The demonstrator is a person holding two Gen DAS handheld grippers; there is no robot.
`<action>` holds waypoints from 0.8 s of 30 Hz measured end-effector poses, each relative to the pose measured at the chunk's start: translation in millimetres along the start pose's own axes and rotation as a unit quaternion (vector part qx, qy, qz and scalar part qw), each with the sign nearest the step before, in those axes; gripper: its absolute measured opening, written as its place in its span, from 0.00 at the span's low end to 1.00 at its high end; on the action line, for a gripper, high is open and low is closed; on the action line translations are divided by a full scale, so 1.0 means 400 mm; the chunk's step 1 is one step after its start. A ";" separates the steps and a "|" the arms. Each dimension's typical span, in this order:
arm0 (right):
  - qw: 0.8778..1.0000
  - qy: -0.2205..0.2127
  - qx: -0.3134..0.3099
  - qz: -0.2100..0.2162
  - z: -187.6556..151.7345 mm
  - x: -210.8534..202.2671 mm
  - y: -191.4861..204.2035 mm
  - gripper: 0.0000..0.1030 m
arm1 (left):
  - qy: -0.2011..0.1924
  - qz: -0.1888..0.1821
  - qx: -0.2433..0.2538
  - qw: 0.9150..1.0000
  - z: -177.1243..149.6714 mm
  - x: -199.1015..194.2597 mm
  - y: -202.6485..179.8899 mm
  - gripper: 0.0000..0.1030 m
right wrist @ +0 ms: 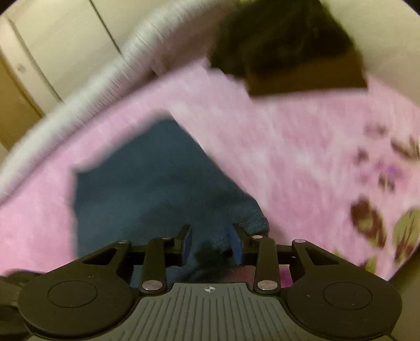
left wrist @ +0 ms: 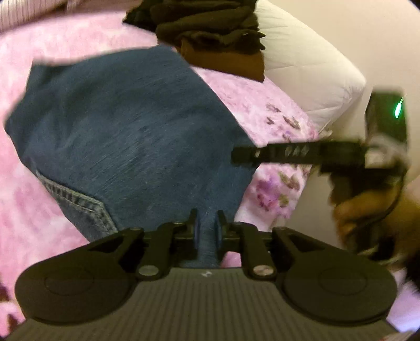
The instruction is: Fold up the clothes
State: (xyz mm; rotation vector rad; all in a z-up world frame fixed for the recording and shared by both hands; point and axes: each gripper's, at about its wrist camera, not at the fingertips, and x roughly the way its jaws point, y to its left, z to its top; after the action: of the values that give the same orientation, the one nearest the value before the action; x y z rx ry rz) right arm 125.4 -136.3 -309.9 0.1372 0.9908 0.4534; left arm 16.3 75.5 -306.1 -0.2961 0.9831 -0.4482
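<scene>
Now the blue jeans [left wrist: 126,126] lie on the pink blanket [left wrist: 23,196], near the pile of dark clothes [left wrist: 210,23]. Left gripper [left wrist: 206,230] pinches the denim, jaws narrow. Right gripper [right wrist: 211,242] has denim between wider jaws. Lift both sides together, evenly. One jeans, one pile, two grippers

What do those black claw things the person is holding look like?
Both are mostly black. The left gripper and right gripper each have a grey ribbed body with a small round mark, two big round black discs, silver screws, and jaws with blue pads. Seen from the left camera, the right one also shows a green light and a dark cable.
</scene>
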 end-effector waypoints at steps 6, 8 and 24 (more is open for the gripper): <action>0.995 -0.030 0.068 -0.073 0.007 -0.082 0.078 0.28 | -0.005 -0.005 0.039 0.999 0.136 -0.087 0.085 0.09; 0.991 -0.046 0.085 -0.097 0.008 -0.080 0.115 0.28 | -0.008 0.001 0.068 0.998 0.192 -0.089 0.117 0.09; 0.961 -0.065 0.196 -0.183 0.001 -0.018 0.123 0.28 | 0.058 -0.013 0.213 0.975 0.354 0.095 0.225 0.03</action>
State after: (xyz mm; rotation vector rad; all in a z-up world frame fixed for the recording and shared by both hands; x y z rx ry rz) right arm 107.5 -95.0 -288.7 0.3296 0.9422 -0.0948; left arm 175.4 140.6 -298.7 0.1056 0.9702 -0.6911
